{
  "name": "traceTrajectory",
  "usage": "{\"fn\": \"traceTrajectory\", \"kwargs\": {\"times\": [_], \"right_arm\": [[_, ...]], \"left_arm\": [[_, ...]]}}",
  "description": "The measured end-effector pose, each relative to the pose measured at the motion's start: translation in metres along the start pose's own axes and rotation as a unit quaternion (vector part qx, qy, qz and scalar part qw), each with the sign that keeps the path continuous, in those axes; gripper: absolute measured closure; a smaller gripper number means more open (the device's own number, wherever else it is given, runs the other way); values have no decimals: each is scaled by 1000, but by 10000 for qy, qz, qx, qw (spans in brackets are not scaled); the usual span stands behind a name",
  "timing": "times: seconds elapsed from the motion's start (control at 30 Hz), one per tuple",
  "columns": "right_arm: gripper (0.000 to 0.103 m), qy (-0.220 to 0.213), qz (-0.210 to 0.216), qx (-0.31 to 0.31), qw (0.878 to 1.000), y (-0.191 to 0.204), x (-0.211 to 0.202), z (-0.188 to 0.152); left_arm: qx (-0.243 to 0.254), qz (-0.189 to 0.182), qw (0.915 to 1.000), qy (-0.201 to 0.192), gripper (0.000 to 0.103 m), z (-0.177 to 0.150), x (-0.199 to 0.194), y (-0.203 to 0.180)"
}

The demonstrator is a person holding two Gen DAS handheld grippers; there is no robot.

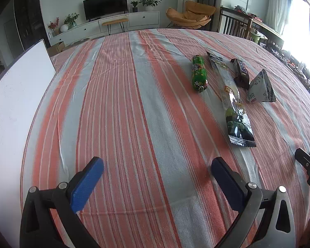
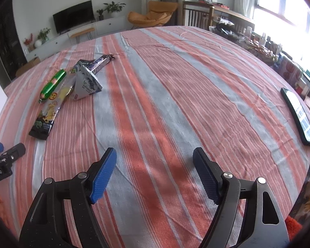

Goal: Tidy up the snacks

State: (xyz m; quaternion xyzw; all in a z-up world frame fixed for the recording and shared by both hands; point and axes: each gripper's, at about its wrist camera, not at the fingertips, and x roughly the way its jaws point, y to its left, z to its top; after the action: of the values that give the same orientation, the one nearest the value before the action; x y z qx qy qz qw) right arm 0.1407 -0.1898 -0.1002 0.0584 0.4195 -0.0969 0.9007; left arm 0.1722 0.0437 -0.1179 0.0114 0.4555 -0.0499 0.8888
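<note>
Snacks cluster mid-cloth: green sausage (image 1: 199, 74), long packet (image 1: 233, 103), dark bar (image 1: 240, 73) and triangular pouch (image 1: 260, 88), close together. Striped tablecloth (image 1: 124, 103) lies bare around them. Left gripper (image 1: 157, 166) gapes wide, empty; right gripper (image 2: 155, 157) likewise. Phone (image 2: 298, 115) hugs the right edge, white board (image 1: 20, 95) the left.

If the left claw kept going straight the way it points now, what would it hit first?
Most likely only the striped tablecloth: the open left claw points down at bare cloth. The green sausage snack and long packet lie off to its right.
</note>
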Motion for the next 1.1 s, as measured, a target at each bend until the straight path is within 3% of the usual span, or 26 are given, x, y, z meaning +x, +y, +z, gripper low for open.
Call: {"fn": "traceTrajectory", "kwargs": {"times": [1.1], "right_arm": [[21, 12, -2, -26, 10000, 1, -2, -2]], "left_arm": [[2, 7, 10000, -1, 0, 0, -1, 0]]}}
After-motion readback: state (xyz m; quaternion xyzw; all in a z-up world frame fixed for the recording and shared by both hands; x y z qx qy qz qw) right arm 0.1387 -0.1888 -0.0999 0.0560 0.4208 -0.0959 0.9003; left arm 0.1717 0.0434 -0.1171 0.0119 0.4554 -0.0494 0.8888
